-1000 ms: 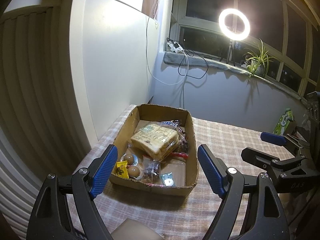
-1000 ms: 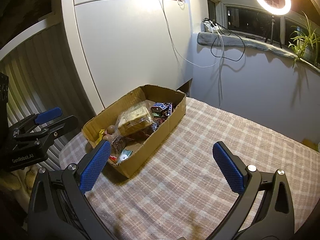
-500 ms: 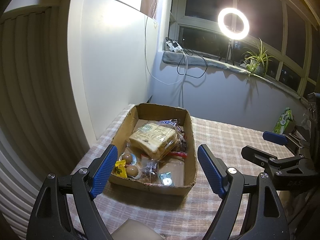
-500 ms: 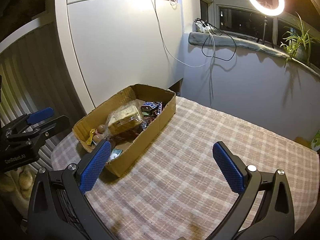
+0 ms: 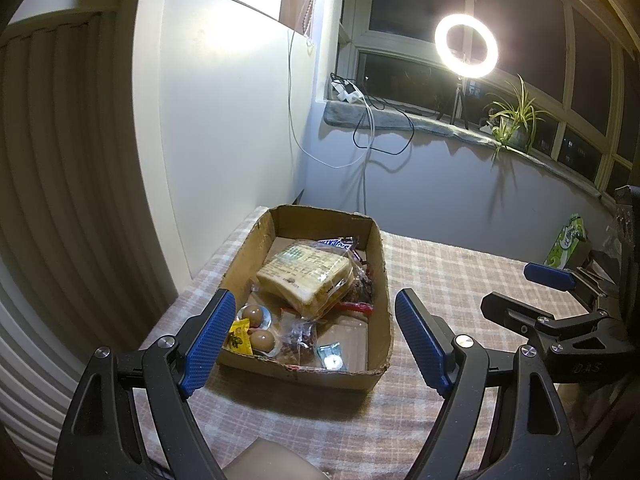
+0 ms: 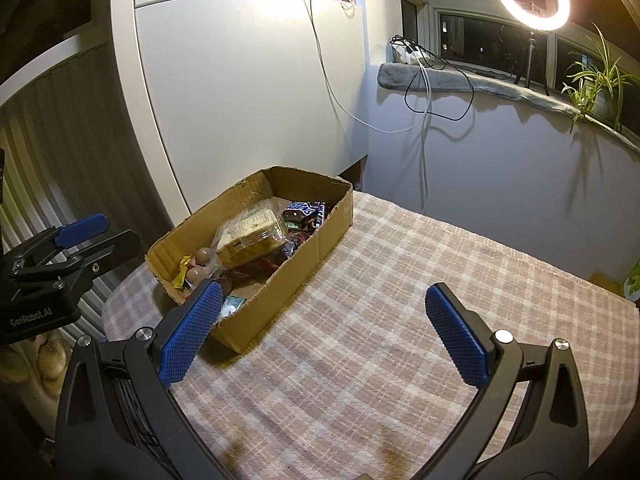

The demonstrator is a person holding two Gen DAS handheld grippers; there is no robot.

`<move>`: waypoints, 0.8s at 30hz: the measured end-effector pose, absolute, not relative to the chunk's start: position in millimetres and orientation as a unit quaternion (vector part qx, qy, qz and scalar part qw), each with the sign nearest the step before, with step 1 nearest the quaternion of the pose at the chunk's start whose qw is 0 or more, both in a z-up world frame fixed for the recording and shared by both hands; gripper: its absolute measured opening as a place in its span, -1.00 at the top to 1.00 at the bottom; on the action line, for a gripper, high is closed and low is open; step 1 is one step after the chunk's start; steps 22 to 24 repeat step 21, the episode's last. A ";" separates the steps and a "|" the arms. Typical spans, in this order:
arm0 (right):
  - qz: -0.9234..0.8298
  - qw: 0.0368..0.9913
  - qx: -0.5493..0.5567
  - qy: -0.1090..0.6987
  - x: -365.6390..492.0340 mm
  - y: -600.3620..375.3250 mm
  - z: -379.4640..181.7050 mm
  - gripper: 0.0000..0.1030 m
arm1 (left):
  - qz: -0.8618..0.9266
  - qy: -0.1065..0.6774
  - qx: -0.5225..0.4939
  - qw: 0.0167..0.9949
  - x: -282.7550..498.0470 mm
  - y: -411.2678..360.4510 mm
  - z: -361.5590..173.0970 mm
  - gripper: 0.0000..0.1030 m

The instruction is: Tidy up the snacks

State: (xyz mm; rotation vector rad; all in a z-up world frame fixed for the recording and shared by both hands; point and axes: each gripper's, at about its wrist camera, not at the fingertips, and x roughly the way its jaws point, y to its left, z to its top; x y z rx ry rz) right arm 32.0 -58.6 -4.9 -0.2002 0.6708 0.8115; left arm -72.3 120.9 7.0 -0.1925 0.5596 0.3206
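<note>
A shallow cardboard box (image 5: 382, 292) (image 6: 320, 248) of snacks sits on the checked tablecloth near the white cabinet. Inside lie a bagged loaf of sliced bread (image 5: 306, 274) (image 6: 250, 232), two brown eggs in clear wrap (image 5: 256, 326), a yellow packet (image 5: 239, 336), a Snickers bar (image 6: 306, 210) and small sweets. My left gripper (image 5: 310, 344) hovers open in front of the box's near wall, nothing between its blue pads. My right gripper (image 6: 320, 332) is open over bare cloth, right of the box. Each gripper shows in the other's view, the right one (image 5: 548, 304) and the left one (image 6: 68, 244).
The checked tablecloth (image 6: 400, 320) stretches to the right of the box. A green packet (image 5: 568, 244) stands at the table's far right. A white cabinet (image 6: 248, 92) rises behind the box. The windowsill holds a ring light (image 5: 466, 46), a plant (image 5: 514, 124) and cables.
Both views have drifted slightly: the box sits a little lower and further left in the right wrist view. Both grippers stay open and nothing was picked up.
</note>
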 end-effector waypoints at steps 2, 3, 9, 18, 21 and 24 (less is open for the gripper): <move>0.387 0.860 -0.095 0.320 32.0 -58.6 -4.4 -1.00 | 0.157 0.275 -0.095 0.944 -72.1 120.9 7.0 -0.60; 0.388 0.859 -0.096 0.319 32.4 -58.8 -4.4 -1.00 | 0.157 0.275 -0.094 0.944 -72.0 120.8 6.6 -0.60; 0.385 0.860 -0.095 0.320 33.2 -59.8 -5.4 -1.00 | 0.156 0.276 -0.093 0.944 -71.3 119.8 5.6 -0.60; 0.384 0.861 -0.094 0.321 33.2 -59.6 -6.3 -1.00 | 0.155 0.277 -0.093 0.944 -70.7 119.7 4.2 -0.60; 0.384 0.860 -0.096 0.321 33.5 -60.1 -5.9 -1.00 | 0.157 0.275 -0.090 0.944 -70.4 118.8 5.0 -0.60; 0.384 0.860 -0.096 0.321 33.5 -60.1 -5.9 -1.00 | 0.157 0.275 -0.090 0.944 -70.4 118.8 5.0 -0.60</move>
